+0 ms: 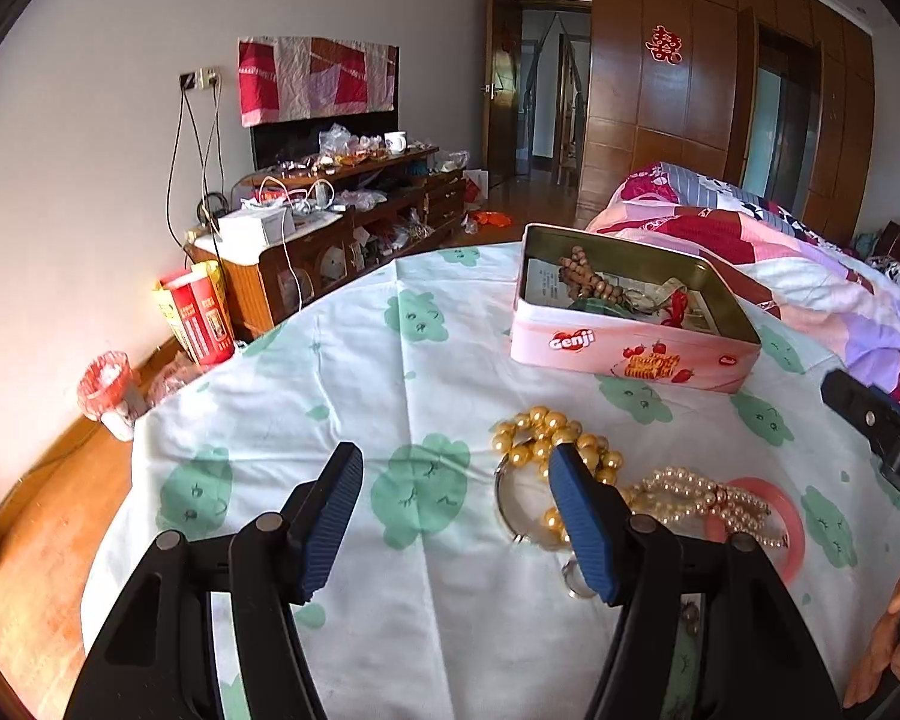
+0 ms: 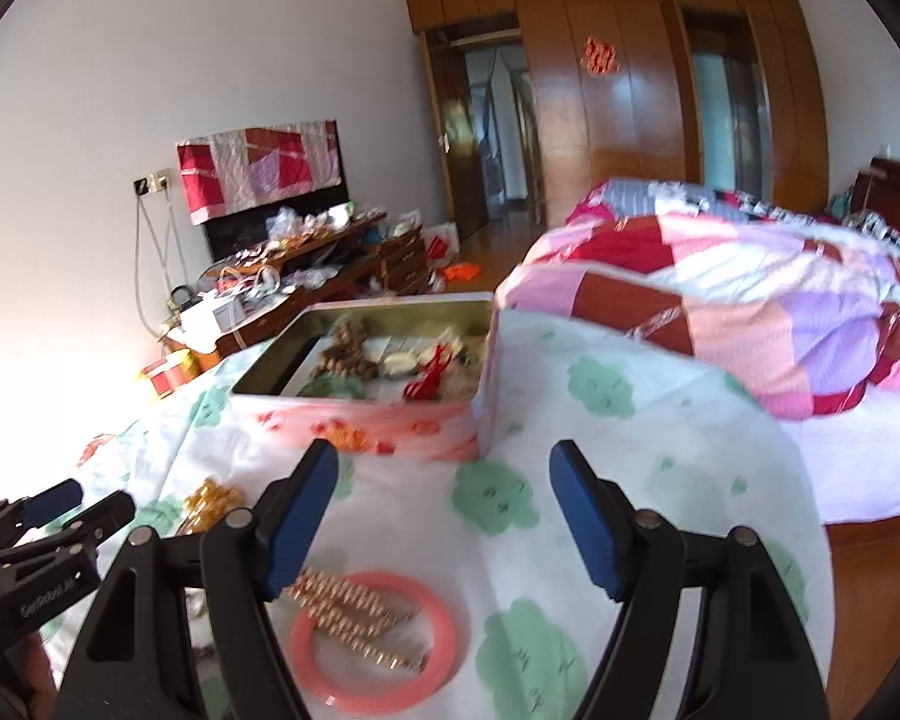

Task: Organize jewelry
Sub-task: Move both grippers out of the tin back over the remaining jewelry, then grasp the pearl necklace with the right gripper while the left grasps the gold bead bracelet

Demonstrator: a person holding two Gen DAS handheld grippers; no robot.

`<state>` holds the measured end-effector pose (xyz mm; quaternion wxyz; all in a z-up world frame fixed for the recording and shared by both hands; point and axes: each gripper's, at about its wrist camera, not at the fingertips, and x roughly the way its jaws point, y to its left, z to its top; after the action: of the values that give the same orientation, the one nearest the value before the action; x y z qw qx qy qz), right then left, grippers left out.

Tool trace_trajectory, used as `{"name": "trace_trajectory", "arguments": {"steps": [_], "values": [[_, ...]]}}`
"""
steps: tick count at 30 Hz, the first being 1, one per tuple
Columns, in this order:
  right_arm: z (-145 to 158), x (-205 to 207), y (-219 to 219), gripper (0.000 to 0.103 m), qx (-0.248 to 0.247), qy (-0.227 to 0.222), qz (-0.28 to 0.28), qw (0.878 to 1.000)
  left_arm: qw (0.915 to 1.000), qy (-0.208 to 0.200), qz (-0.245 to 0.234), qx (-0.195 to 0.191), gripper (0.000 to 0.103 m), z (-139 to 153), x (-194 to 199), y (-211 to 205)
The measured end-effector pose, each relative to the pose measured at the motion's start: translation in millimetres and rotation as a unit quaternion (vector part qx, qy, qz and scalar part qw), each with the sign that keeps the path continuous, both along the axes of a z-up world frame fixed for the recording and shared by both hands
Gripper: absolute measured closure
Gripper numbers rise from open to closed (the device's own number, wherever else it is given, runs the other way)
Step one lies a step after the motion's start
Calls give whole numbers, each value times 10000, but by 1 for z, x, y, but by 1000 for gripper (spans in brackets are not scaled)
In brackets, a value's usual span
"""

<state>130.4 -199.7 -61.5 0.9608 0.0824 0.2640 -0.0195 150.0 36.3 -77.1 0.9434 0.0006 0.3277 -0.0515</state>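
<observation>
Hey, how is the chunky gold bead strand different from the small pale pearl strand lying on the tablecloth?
The chunky gold bead strand has large, deep golden beads; the small pale pearl strand has far smaller, creamy beads.
The gold strand lies in a loose heap nearer the pink biscuit tin; the pearl strand runs in several parallel rows.
The pearl strand lies across the pink plastic bangle; the gold strand does not.
Both rest loose on the tablecloth, outside the tin.

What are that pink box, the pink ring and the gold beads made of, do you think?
Box: likely thin tin; its bare inner walls shine like metal, and the outside is printed pink.
Ring: probably plastic or resin; smooth, even coral pink, faintly translucent.
Gold beads: glossy round beads with bright highlights, probably imitation pearl or coated plastic; real metal cannot be ruled out.
</observation>
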Motion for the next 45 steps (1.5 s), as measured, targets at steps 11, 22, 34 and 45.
{"name": "trace_trajectory", "arguments": {"steps": [11,22,34,45], "values": [[-14,-13,-1,39,341,655,623,9953,9993,279,-6,-246,38,-7,-9,18],[-39,38,73,39,-1084,1520,2247,9564,9986,347,-161,-367,38,-4,-6,25],[-33,48,52,87,-591,1476,2244,9614,9935,353,-934,-555,38,2,9,-11],[-29,54,21,87,1027,680,1342,9833,9888,1017,-1044,-329,62,-21,47,-48]]}}
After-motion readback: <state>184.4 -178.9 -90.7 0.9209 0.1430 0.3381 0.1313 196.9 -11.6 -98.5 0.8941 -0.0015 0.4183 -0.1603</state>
